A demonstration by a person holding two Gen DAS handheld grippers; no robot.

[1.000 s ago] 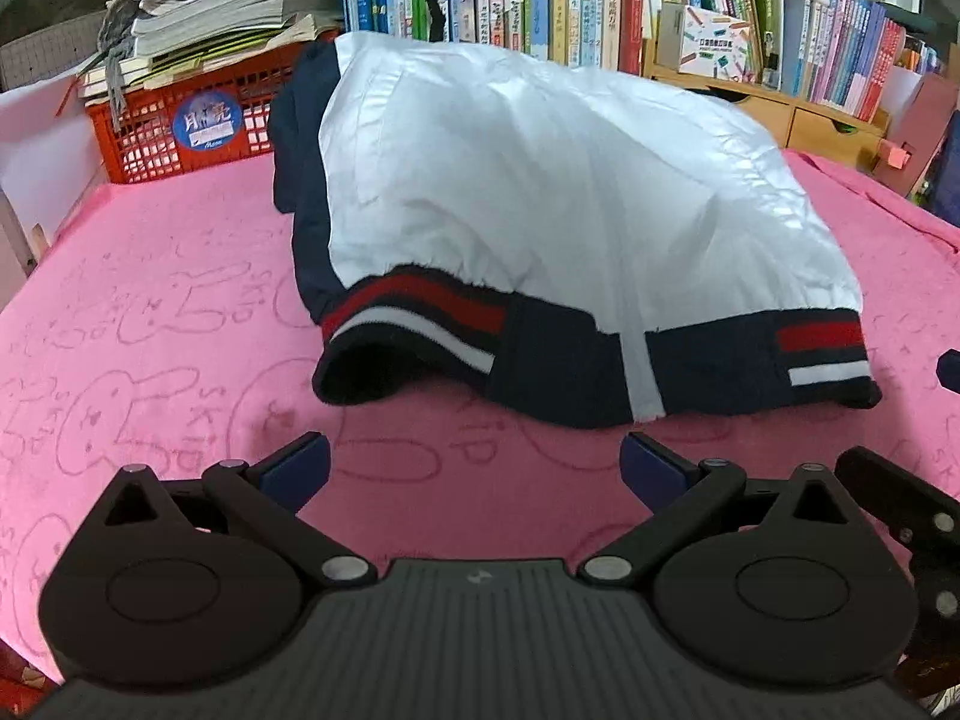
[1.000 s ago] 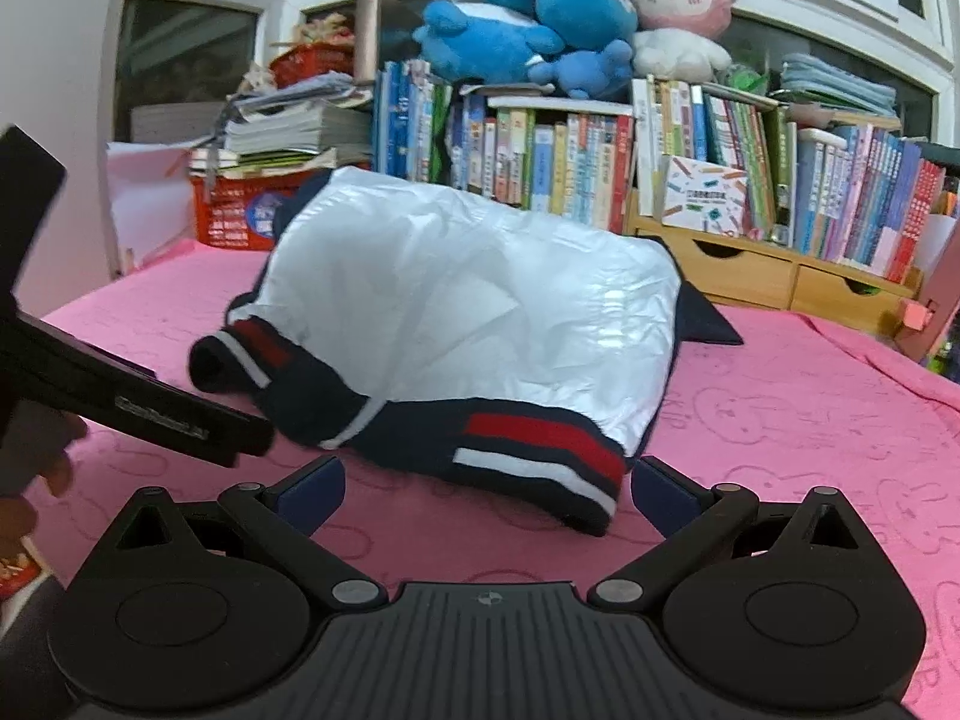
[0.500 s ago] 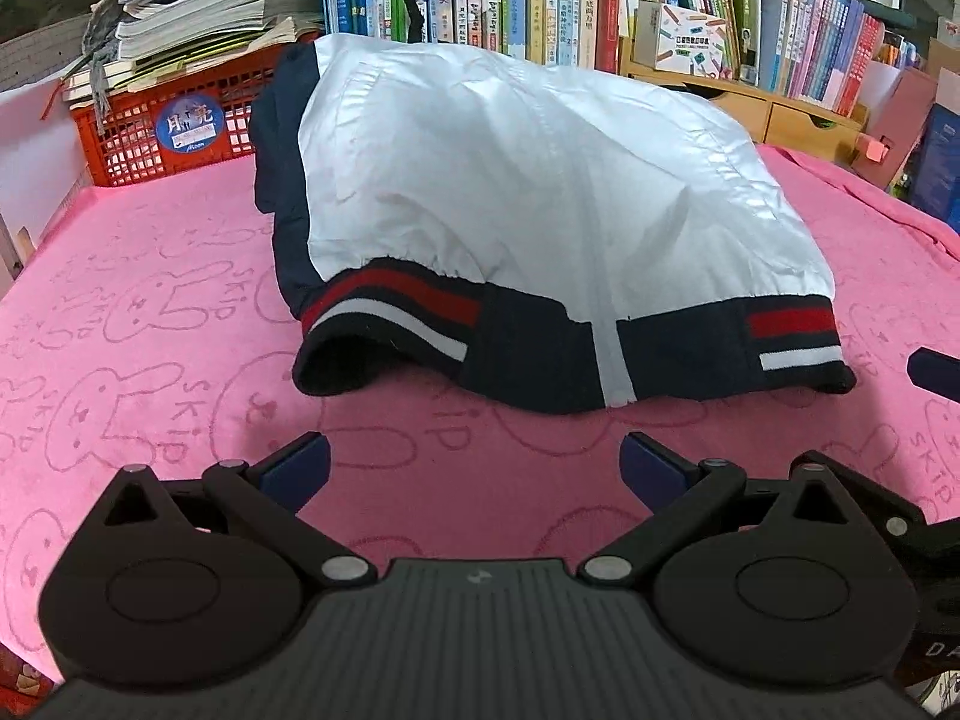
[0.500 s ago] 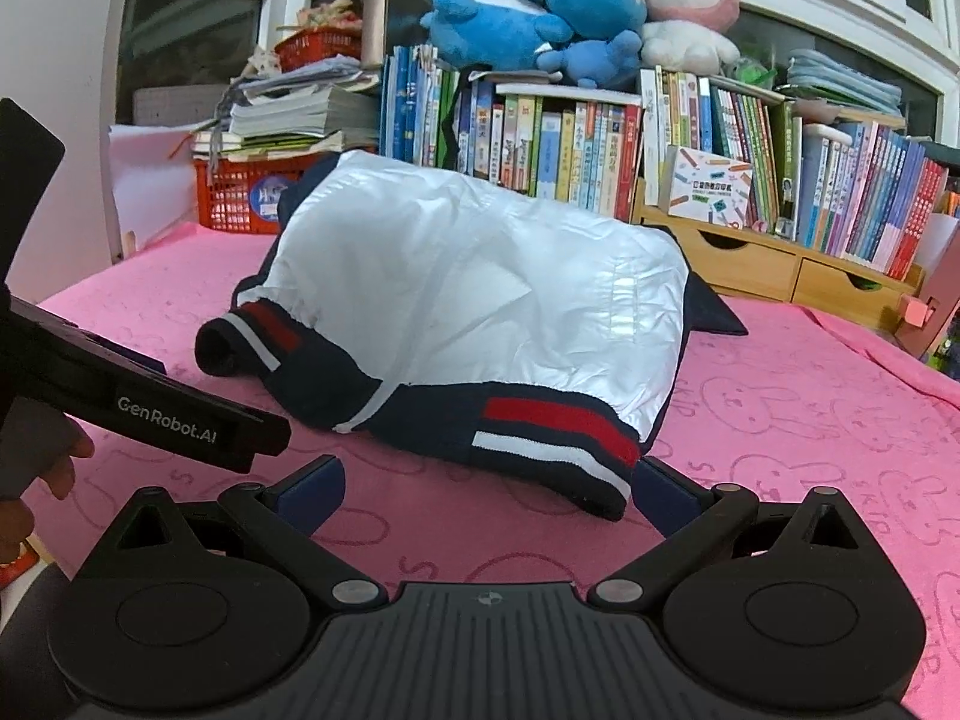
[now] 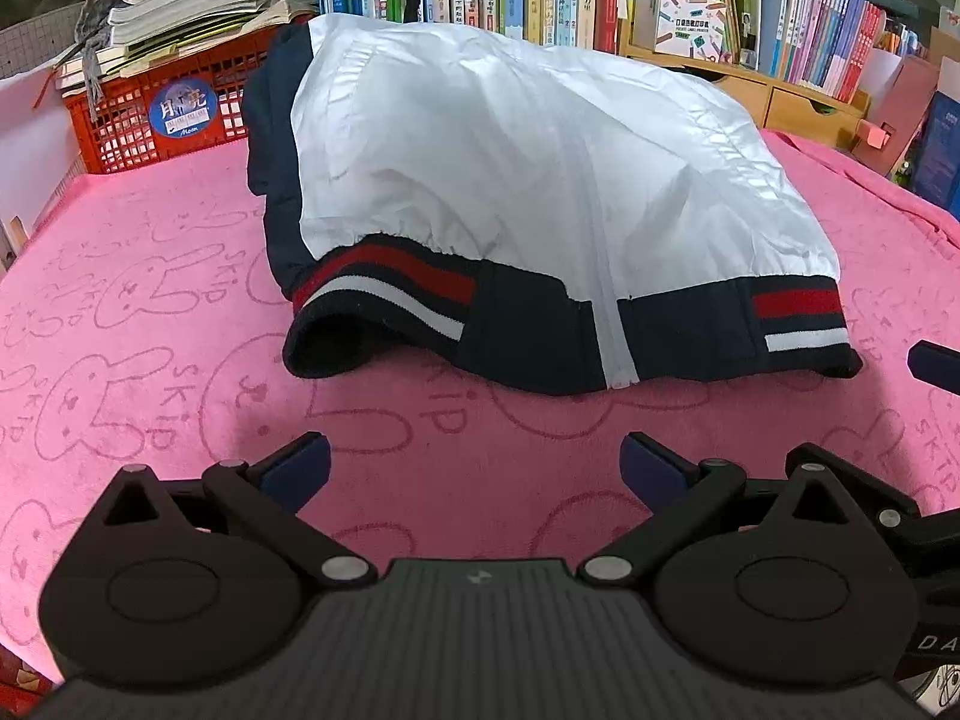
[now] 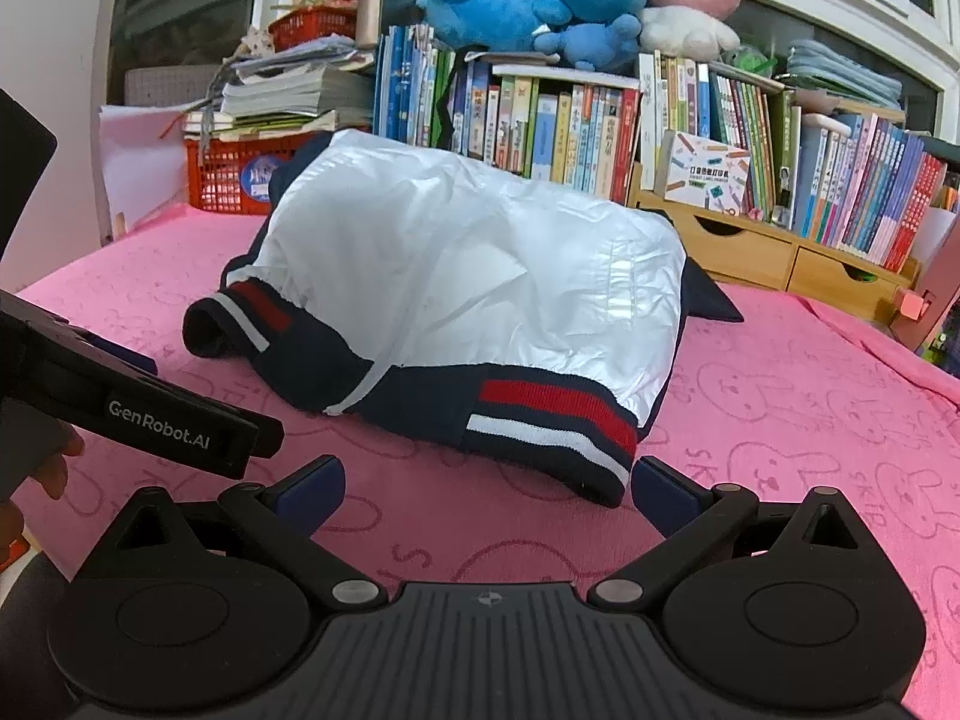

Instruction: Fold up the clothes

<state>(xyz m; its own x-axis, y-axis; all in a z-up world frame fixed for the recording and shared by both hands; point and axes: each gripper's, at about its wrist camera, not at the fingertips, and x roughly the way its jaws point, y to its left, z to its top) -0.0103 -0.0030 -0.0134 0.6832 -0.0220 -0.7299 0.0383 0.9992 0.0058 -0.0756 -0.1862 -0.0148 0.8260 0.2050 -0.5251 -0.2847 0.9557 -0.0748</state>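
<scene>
From the left wrist view, the white and navy jacket (image 5: 540,192) lies bunched on the pink towel (image 5: 120,312), its striped hem facing the left gripper (image 5: 474,459). The jaws stand spread wide with nothing between them, a strip of bare towel separating them from the hem. "SKIP" is stamped into the towel beside rabbit outlines, and the red basket (image 5: 120,114) behind carries a round blue sticker reading "Moon".

From the right wrist view, the right gripper (image 6: 486,483) is likewise spread and empty, low over the towel; the hem's right corner lies just beside its right finger (image 6: 672,492), though contact is unclear. The other tool's black body crosses at the left, marked "GenRobot.AI", with fingers of a hand (image 6: 48,468) behind it.
</scene>
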